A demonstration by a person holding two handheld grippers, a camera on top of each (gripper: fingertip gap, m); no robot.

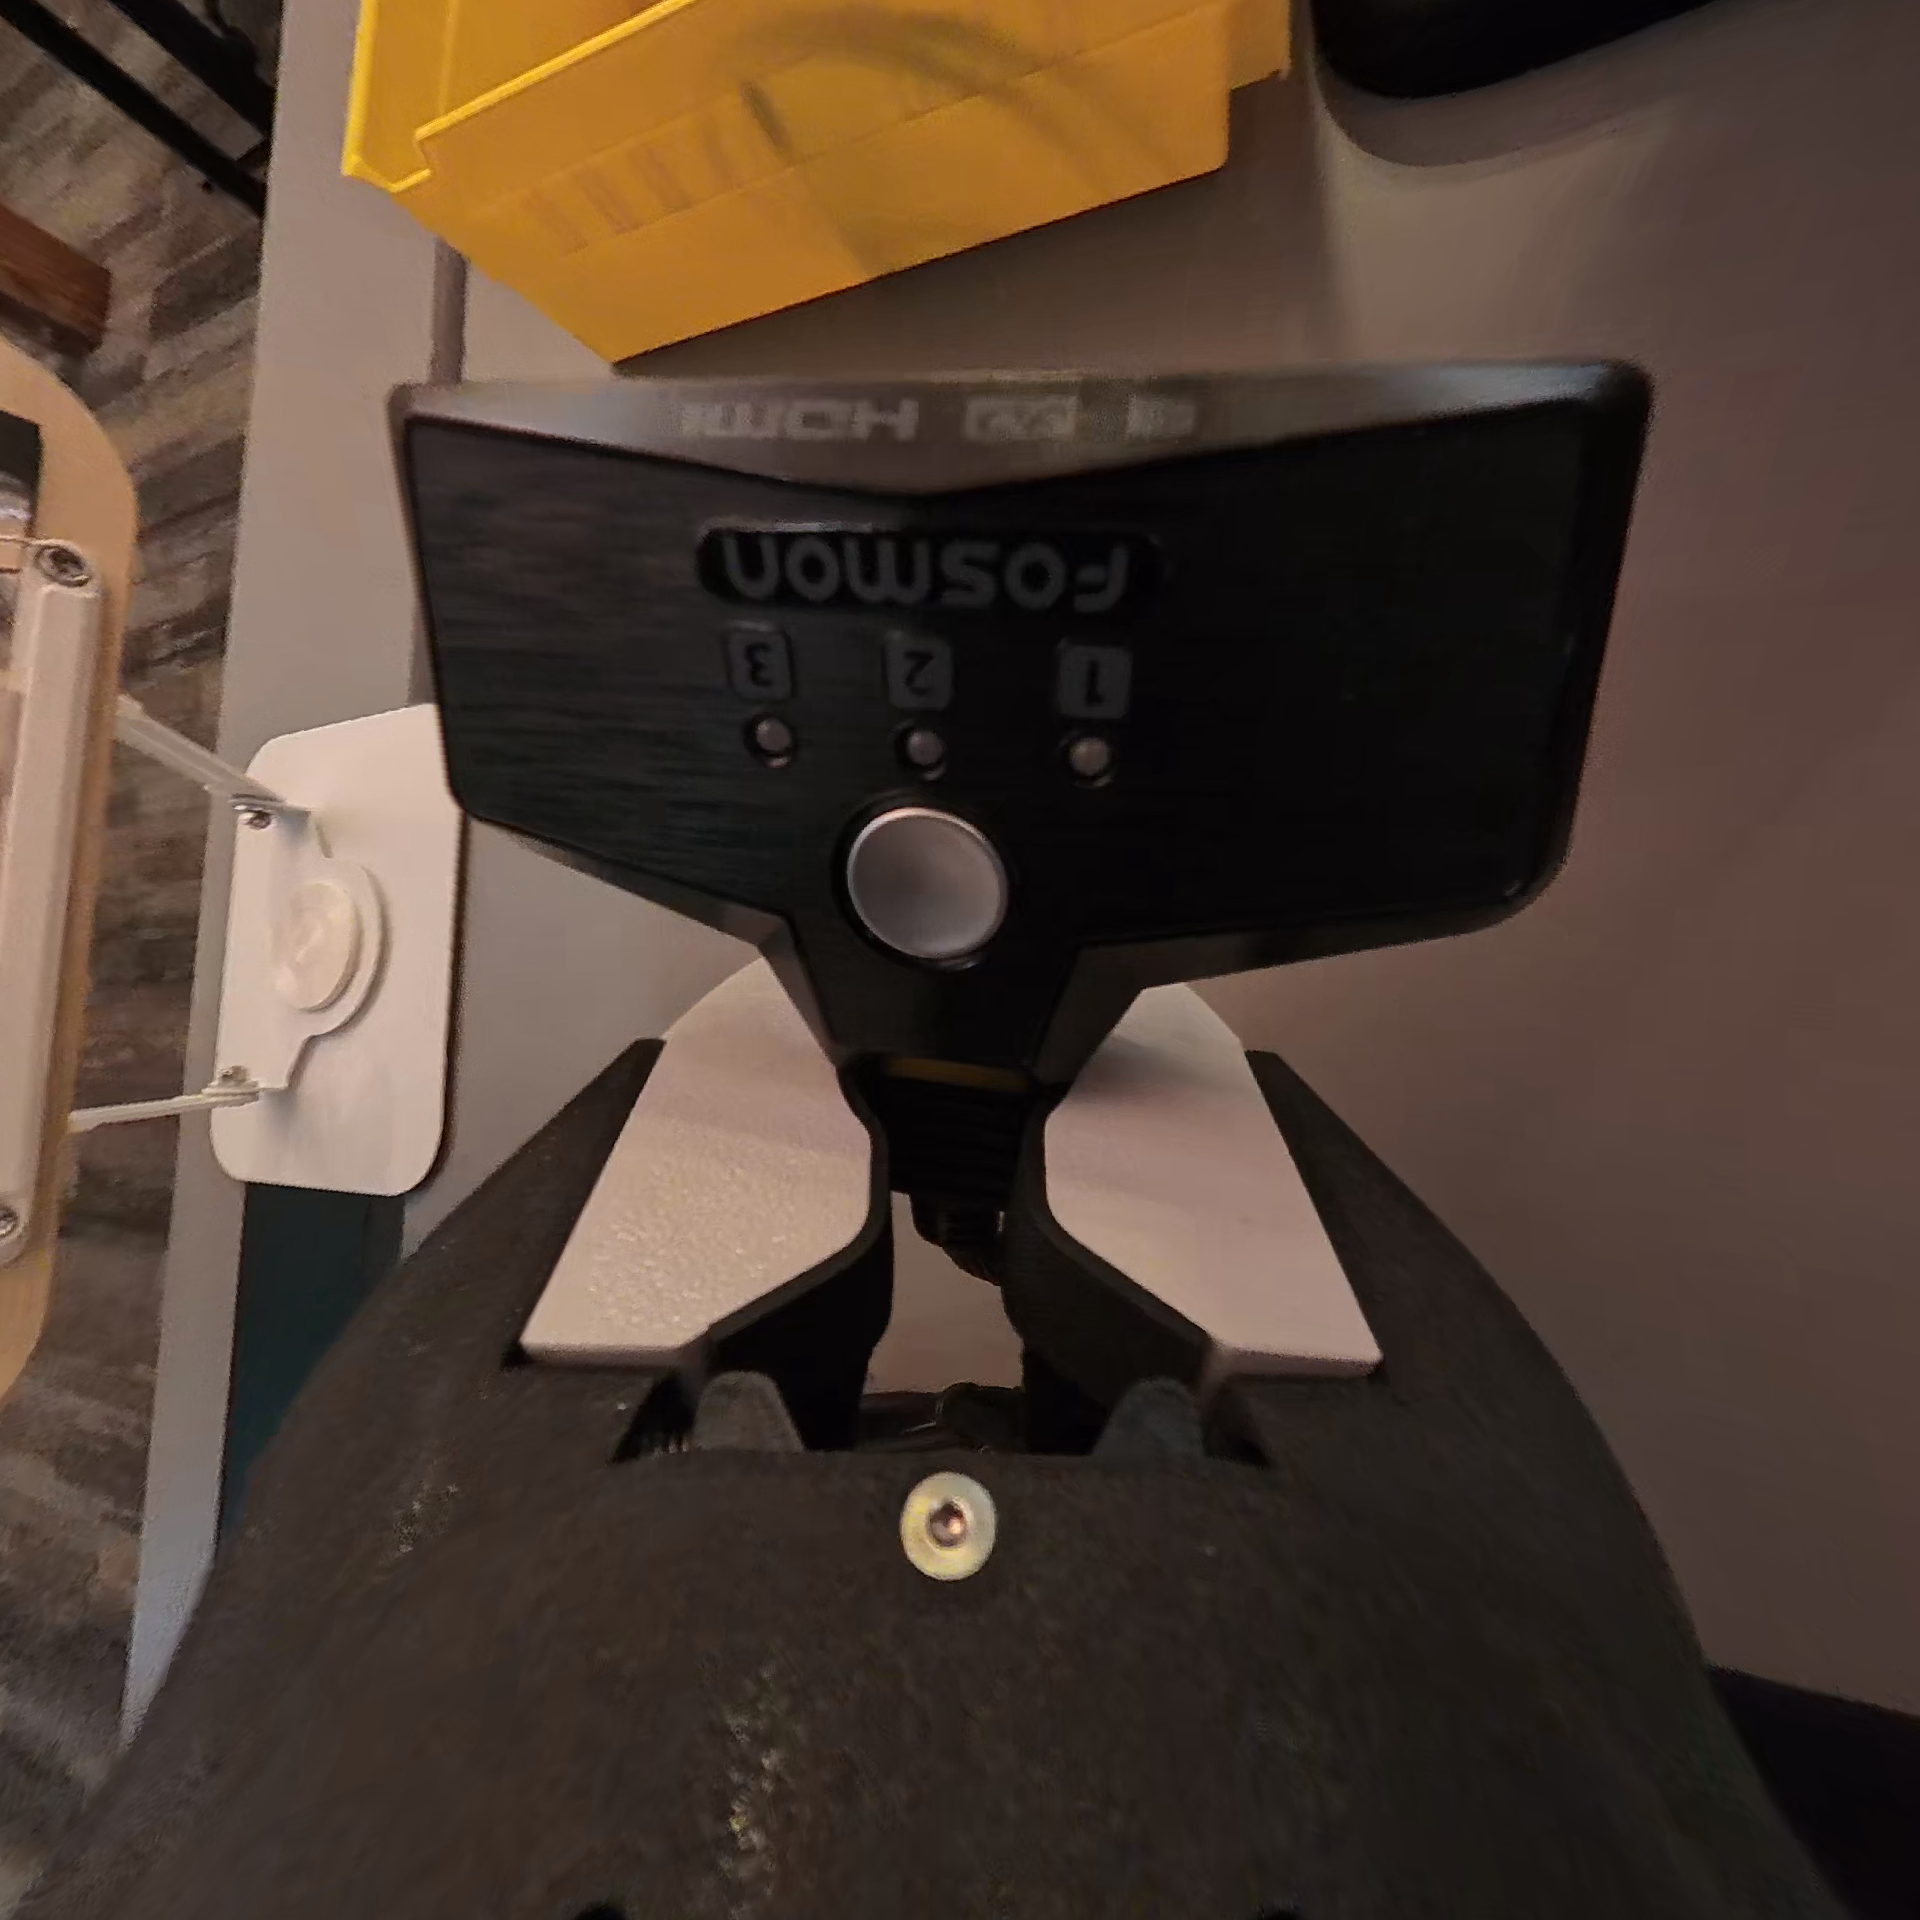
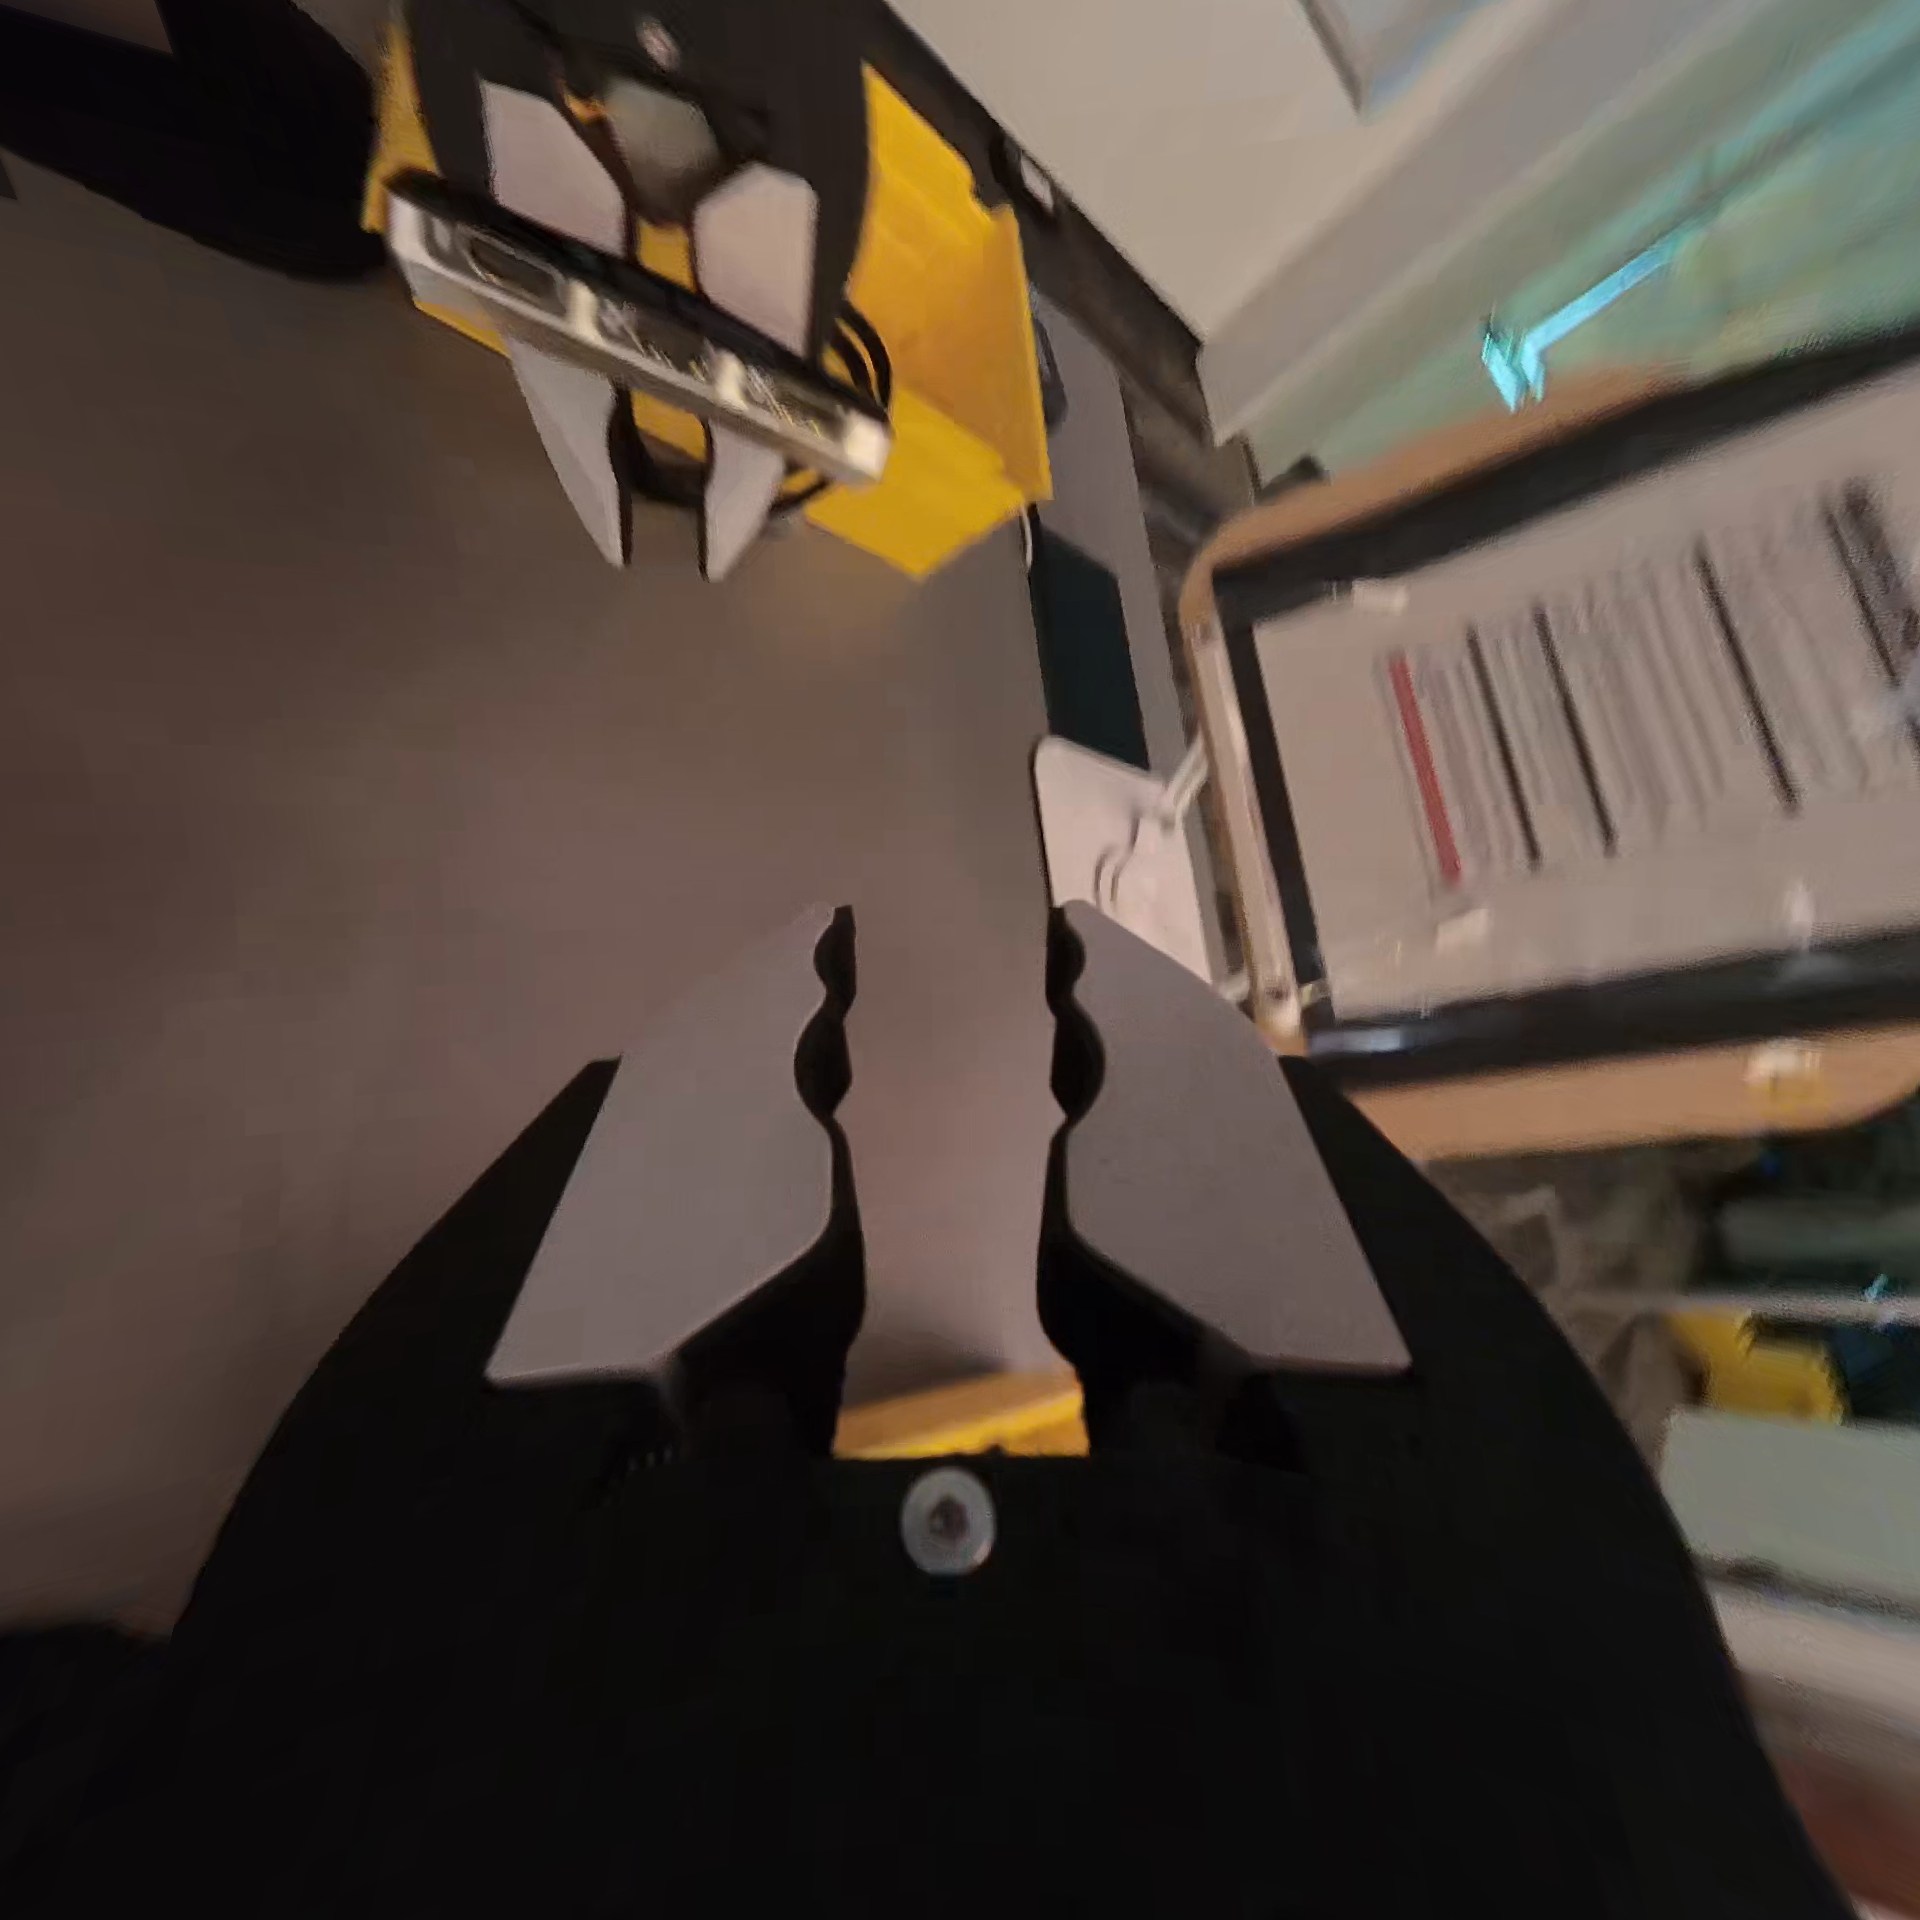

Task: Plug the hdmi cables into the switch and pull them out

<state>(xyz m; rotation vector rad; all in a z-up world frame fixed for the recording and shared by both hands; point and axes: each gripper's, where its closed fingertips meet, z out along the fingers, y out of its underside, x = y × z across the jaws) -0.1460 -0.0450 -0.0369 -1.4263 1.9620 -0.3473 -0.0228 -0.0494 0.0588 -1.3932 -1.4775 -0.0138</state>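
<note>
The black HDMI switch (image 1: 997, 665) is held above the grey tabletop (image 1: 1662, 1039), in front of a yellow bin (image 1: 831, 156). It is pinched by the left claw (image 1: 951, 1174) at its narrow tail, where a ribbed cable collar (image 1: 951, 1127) comes out. The right claw (image 2: 951, 1029) is spread and holds nothing. No loose HDMI cable is clearly seen. The switch is judged light, stiff and rather smooth; each plug should be taken by its hard body, not by the cord.

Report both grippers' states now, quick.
Left gripper: shut on the cable stub at the narrow end of the black HDMI switch.
Right gripper: open, holding nothing.
</note>
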